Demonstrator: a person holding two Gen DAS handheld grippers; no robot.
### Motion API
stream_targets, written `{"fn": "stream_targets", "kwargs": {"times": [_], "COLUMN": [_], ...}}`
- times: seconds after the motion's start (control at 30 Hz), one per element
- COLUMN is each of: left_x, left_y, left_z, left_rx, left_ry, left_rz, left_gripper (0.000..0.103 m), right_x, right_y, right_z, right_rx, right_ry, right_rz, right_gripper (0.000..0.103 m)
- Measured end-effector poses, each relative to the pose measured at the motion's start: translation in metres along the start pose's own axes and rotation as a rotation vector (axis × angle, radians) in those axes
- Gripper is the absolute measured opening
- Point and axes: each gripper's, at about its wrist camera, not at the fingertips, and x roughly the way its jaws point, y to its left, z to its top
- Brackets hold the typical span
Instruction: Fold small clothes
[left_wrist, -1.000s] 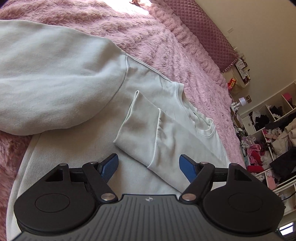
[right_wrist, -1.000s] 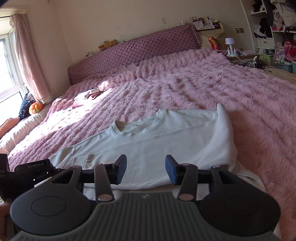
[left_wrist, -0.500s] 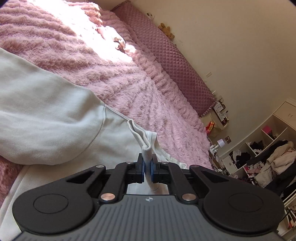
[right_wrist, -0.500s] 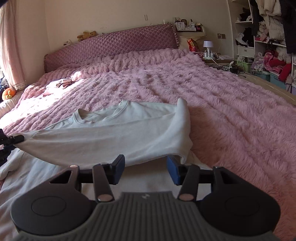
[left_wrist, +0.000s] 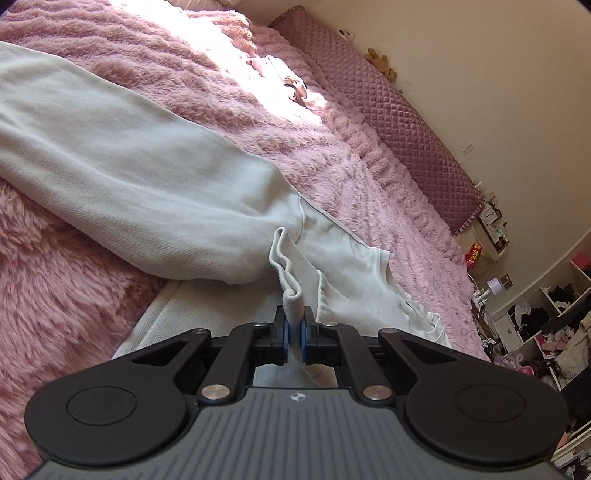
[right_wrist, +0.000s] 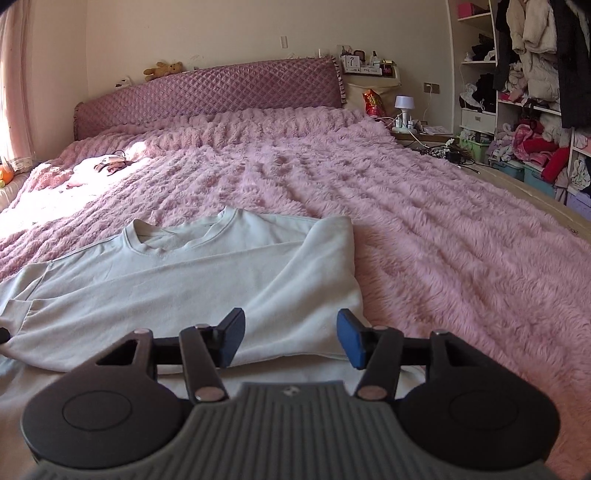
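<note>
A pale white sweatshirt (right_wrist: 192, 280) lies flat on the pink fluffy bedspread (right_wrist: 424, 229), neck toward the headboard. One sleeve is folded across its chest. My left gripper (left_wrist: 294, 338) is shut on the cuff of that sleeve (left_wrist: 293, 291) and holds it low over the body of the sweatshirt (left_wrist: 351, 266). The other sleeve (left_wrist: 122, 162) stretches out to the left over the bedspread (left_wrist: 55, 280). My right gripper (right_wrist: 291, 341) is open and empty, just above the sweatshirt's near right side.
A quilted purple headboard (right_wrist: 207, 92) stands at the far end of the bed. Small items (right_wrist: 107, 164) lie in the sunlit patch. A bedside table with a lamp (right_wrist: 404, 110) and shelves full of clothes (right_wrist: 528, 110) stand to the right.
My left gripper shut on the sleeve cuff, lifted it, then carried it leftward and down across the sweatshirt. The right gripper stayed open and shifted right and nearer the garment.
</note>
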Motion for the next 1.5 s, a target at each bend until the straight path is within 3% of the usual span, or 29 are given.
{"fn": "stream_targets", "kwargs": {"times": [0.1,0.23,0.4,0.47,0.57,0.63,0.7,0.8,0.93,1.0,1.07,1.13,1.3,1.37,1.5], "left_x": [0.002,0.020,0.042,0.039,0.015,0.002,0.007,0.028,0.028,0.020,0.008,-0.008,-0.076,-0.102,-0.155], "left_y": [-0.002,0.008,0.014,0.008,0.000,-0.006,-0.004,0.013,0.018,0.016,0.010,0.004,0.010,0.024,0.067], "left_z": [0.003,0.016,0.027,0.028,0.026,0.025,0.024,0.022,0.023,0.027,0.032,0.038,0.058,0.067,0.086], "left_rx": [0.016,-0.033,-0.059,-0.031,-0.014,0.019,0.022,-0.017,-0.044,-0.064,-0.050,-0.032,0.029,0.032,0.015], "left_ry": [0.013,0.032,0.064,0.057,-0.051,-0.112,-0.093,0.006,0.027,0.036,0.030,0.023,-0.046,-0.071,-0.152], "left_rz": [-0.025,0.014,-0.021,-0.030,-0.074,-0.060,-0.001,0.070,0.078,0.065,0.050,0.050,0.053,0.090,0.255], "left_gripper": [0.008,0.032,0.034,0.003,0.003,0.003,0.003,0.003,0.015,0.030,0.061,0.074,0.086,0.086,0.086], "right_x": [0.016,0.023,0.021,0.022,0.023,0.025,0.030,0.035,0.039,0.035,0.027,0.019,-0.012,-0.025,-0.044], "right_y": [0.003,0.009,0.014,0.015,0.015,0.013,0.012,0.008,0.005,0.006,0.012,0.023,0.076,0.104,0.159], "right_z": [0.006,0.009,0.005,0.003,0.000,0.000,-0.002,-0.006,-0.010,-0.007,-0.002,0.004,0.019,0.021,0.018], "right_rx": [-0.006,-0.014,-0.013,-0.019,-0.022,-0.022,-0.020,-0.009,-0.001,0.007,0.008,-0.004,-0.048,-0.077,-0.116], "right_ry": [0.023,0.037,0.041,0.045,0.046,0.053,0.075,0.107,0.135,0.140,0.125,0.105,0.051,0.031,0.024], "right_rz": [0.010,0.012,0.031,0.027,0.006,0.001,-0.004,-0.014,-0.029,-0.034,-0.016,0.006,0.139,0.199,0.309], "right_gripper": [0.053,0.053,0.054,0.054,0.054,0.054,0.054,0.054,0.054,0.054,0.054,0.054,0.056,0.060,0.061]}}
